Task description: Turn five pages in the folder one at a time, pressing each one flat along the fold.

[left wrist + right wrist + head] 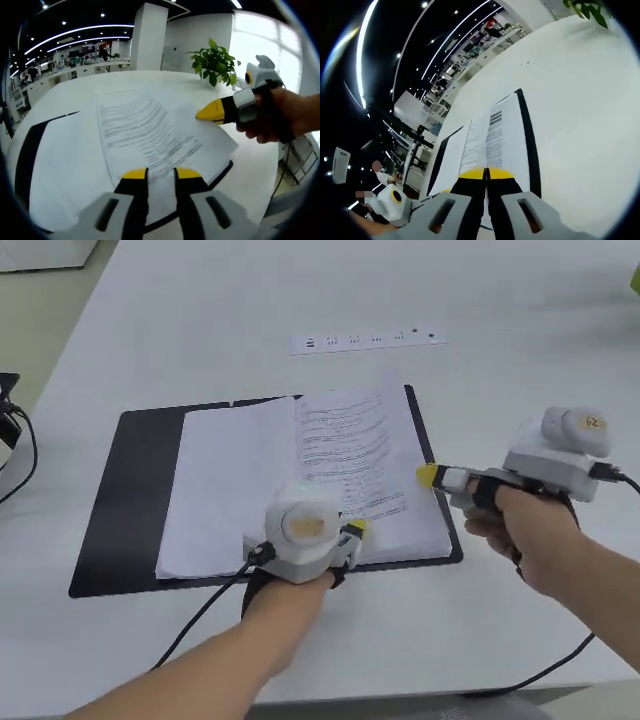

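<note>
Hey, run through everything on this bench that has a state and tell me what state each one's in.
Folder: open, flat on the table.
Printed page: face up on the right half.
Blank page: lying on the left half.
Left claw: open, over the printed page's bottom edge.
Right claw: shut, tip at the printed page's right edge.

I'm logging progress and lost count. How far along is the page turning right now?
Done: the folder lies open, with white sheets lying on its left half; their number cannot be counted. In hand: the right claw looks shut on the printed page at its outer edge, while the left claw hovers open at that page's bottom edge. Left: carrying this page over, pressing it flat, and any remaining turns.
</note>
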`<control>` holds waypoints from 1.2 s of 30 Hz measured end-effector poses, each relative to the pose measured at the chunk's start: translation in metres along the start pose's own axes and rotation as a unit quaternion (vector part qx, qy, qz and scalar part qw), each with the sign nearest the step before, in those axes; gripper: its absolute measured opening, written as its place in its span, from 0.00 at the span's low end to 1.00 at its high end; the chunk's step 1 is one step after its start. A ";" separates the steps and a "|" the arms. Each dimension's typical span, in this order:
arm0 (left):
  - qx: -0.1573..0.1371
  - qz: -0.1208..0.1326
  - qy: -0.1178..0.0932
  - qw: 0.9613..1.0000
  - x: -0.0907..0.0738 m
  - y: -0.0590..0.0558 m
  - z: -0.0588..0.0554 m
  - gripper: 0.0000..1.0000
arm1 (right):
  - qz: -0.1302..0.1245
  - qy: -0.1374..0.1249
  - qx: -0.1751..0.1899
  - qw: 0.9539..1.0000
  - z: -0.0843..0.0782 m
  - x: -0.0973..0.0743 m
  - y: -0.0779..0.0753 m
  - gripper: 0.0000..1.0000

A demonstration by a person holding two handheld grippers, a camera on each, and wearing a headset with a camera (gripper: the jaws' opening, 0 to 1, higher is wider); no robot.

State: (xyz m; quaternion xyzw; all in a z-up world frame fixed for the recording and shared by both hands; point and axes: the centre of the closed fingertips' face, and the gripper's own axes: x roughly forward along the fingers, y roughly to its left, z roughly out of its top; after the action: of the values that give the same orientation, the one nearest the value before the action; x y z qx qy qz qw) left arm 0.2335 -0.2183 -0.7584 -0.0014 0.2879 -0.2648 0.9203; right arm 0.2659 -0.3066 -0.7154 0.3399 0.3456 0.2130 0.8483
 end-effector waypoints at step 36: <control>0.004 0.052 -0.091 0.995 -0.174 0.097 0.034 0.28 | 0.065 0.010 0.030 0.997 -0.026 0.045 0.162 0.00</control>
State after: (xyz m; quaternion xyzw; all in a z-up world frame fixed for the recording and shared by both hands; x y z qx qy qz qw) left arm 0.1774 -0.0552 -0.6532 -0.0072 0.2017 -0.2167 0.9551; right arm 0.2564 -0.1593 -0.6317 0.3847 0.3375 0.2608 0.8186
